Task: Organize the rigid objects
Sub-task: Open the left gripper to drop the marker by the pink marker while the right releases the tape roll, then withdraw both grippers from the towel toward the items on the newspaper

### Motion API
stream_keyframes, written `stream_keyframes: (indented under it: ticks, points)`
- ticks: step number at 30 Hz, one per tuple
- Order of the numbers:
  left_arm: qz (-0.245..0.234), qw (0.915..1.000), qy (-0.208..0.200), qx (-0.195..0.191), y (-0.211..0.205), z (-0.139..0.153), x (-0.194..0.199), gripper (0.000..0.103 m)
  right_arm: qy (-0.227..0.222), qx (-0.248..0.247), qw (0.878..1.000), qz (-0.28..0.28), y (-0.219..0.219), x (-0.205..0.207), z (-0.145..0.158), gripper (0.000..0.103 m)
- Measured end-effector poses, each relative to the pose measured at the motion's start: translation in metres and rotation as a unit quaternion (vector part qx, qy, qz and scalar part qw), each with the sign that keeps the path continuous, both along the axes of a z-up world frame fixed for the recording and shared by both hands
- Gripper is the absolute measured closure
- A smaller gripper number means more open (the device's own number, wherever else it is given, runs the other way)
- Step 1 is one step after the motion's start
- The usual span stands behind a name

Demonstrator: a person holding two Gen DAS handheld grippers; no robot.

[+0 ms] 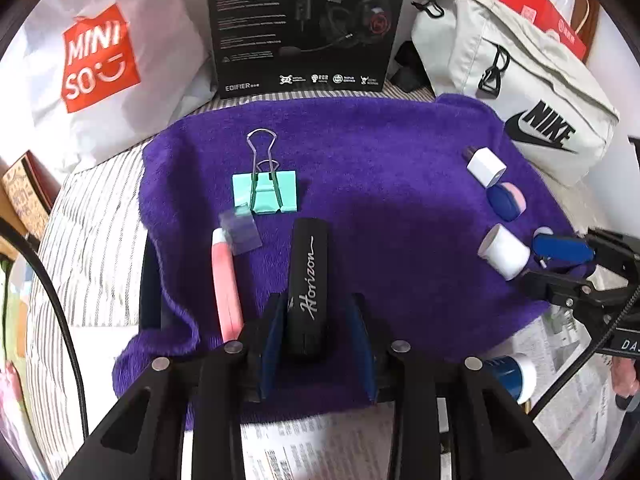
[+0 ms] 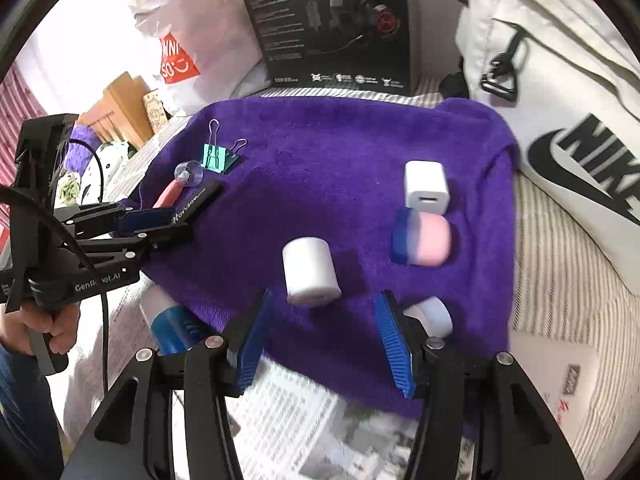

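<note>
A purple towel carries the objects. My left gripper stands around a black "Horizon" bar; its jaws look slightly apart from the bar's sides. Beside it lie a pink tube with a clear cap and a mint binder clip. My right gripper is open and empty, just short of a white cylinder. Beyond it lie a blue-and-pink case and a white charger cube.
A black headset box stands behind the towel, a white Miniso bag at back left, a white Nike bag at right. Newspaper and a blue-and-white bottle lie at the near edge. A small white cap sits by my right finger.
</note>
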State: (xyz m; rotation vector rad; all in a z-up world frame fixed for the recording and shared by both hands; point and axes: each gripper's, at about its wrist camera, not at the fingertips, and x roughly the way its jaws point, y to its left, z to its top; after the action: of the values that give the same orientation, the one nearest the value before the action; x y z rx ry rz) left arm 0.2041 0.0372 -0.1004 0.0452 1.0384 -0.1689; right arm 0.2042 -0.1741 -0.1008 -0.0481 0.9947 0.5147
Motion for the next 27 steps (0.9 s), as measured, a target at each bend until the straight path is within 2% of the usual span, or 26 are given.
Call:
stream_keyframes:
  ticks: [2,6,7,10,14,18,20,23,27]
  points:
    - [0.002,1.0,0.001,-0.008,0.0,0.004,-0.005,0.063,-0.004,0.002,1.0,-0.006,-0.005,-0.006,0.004,0.049]
    - [0.001,0.9999,-0.006,-0.012,-0.004,0.013,-0.018,0.062,-0.013,0.005,1.0,-0.023,-0.018,-0.02,0.012,0.046]
    - [0.0,0.9999,-0.009,-0.013,-0.005,0.016,-0.022,0.06,-0.017,0.003,0.999,-0.029,-0.02,-0.025,0.014,0.046]
    - [-0.005,0.9996,-0.025,-0.014,-0.011,0.025,-0.037,0.042,-0.023,0.003,0.999,-0.034,-0.028,-0.04,0.017,0.045]
    - [-0.02,0.9988,-0.041,-0.02,-0.021,0.034,-0.061,0.041,-0.029,0.007,0.999,-0.038,-0.036,-0.062,0.018,0.043]
    - [-0.04,0.9969,-0.052,-0.044,-0.031,0.037,-0.081,0.032,-0.038,0.009,0.998,-0.047,-0.042,-0.087,0.009,0.039]
    - [-0.051,0.9958,-0.059,-0.047,-0.038,0.037,-0.089,0.025,-0.038,0.005,0.998,-0.054,-0.045,-0.094,0.0,0.039]
    - [-0.065,0.9951,-0.068,-0.031,-0.052,0.033,-0.096,0.023,-0.03,0.002,0.997,-0.071,-0.052,-0.1,-0.012,0.039]
    - [-0.073,0.9953,-0.06,-0.022,-0.061,0.023,-0.094,0.022,-0.024,0.012,0.997,-0.079,-0.064,-0.109,-0.023,0.039]
